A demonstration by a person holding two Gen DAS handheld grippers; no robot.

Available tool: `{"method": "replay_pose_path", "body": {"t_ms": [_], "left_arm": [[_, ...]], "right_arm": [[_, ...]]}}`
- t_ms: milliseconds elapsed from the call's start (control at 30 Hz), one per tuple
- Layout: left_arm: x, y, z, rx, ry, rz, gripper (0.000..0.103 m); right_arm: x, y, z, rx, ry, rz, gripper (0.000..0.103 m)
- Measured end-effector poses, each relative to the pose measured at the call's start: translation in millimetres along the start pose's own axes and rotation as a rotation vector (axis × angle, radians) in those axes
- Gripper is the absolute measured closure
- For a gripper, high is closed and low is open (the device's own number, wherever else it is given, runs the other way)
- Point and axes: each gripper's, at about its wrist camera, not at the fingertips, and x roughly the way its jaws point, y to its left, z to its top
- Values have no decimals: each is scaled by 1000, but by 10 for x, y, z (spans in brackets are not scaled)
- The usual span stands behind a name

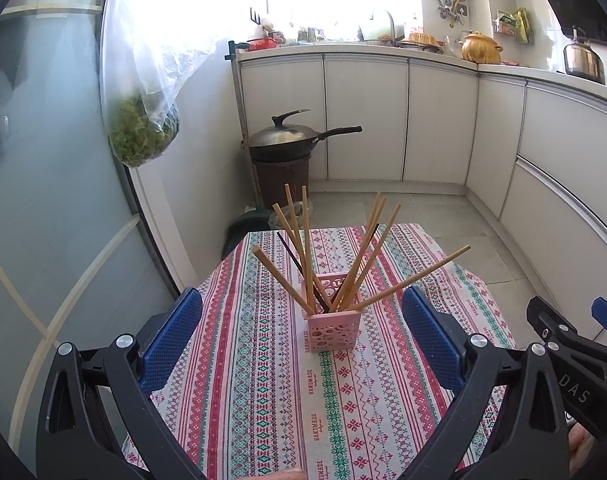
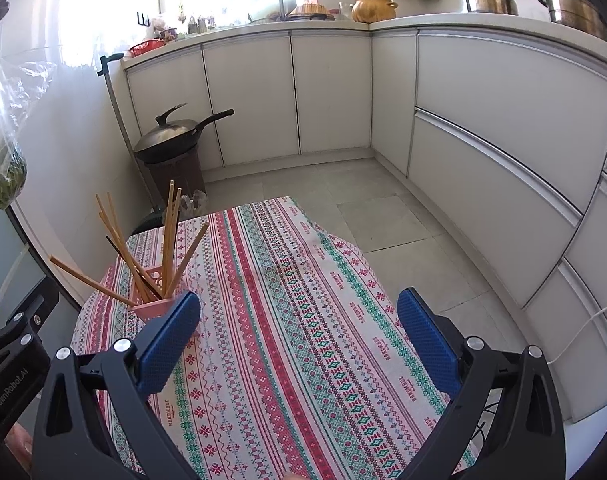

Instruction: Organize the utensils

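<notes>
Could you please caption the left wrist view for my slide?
Open left gripper facing a pink perforated plastic holder of splayed wooden chopsticks on a striped patterned tablecloth.

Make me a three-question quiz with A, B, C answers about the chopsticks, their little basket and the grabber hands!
1. Where are the chopsticks?
A. in the basket
B. flat on the cloth
C. on the floor

2. What colour is the basket?
A. green
B. pink
C. yellow

3. How are the left gripper and right gripper?
A. both shut
B. both open, empty
C. one holding a chopstick

Answers: 1 A, they stand fanned out inside it; 2 B, its walls are pink; 3 B, blue pads stand wide apart.
</notes>
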Motion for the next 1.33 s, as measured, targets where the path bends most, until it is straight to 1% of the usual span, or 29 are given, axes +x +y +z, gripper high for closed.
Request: {"method": "replay_pose_path", "body": {"t_ms": [233, 400, 767, 933, 1133, 1233, 1267, 1333], "left_arm": [[26, 19, 6, -15, 22, -5, 7], [27, 22, 4, -16, 21, -7, 7], [31, 36, -6, -30, 25, -61, 7], [2, -8, -11, -15, 9, -64, 7], [34, 1, 1, -15, 37, -66, 7], [46, 23, 11, -32, 51, -73, 7], [41, 29, 9, -39, 51, -80, 7], [27, 25, 13, -37, 38, -71, 7]], "right_arm": [[1, -6, 3, 0, 0, 0, 7], [8, -10, 3, -2, 6, 0, 7], [13, -15, -5, 0, 9, 0, 7], [27, -20, -12, 1, 15, 2, 7], [33, -28, -11, 6, 19, 1, 7], [34, -24, -11, 2, 19, 1, 7], [37, -24, -11, 3, 21, 2, 7], [38, -25, -5, 4, 24, 2, 7]]}}
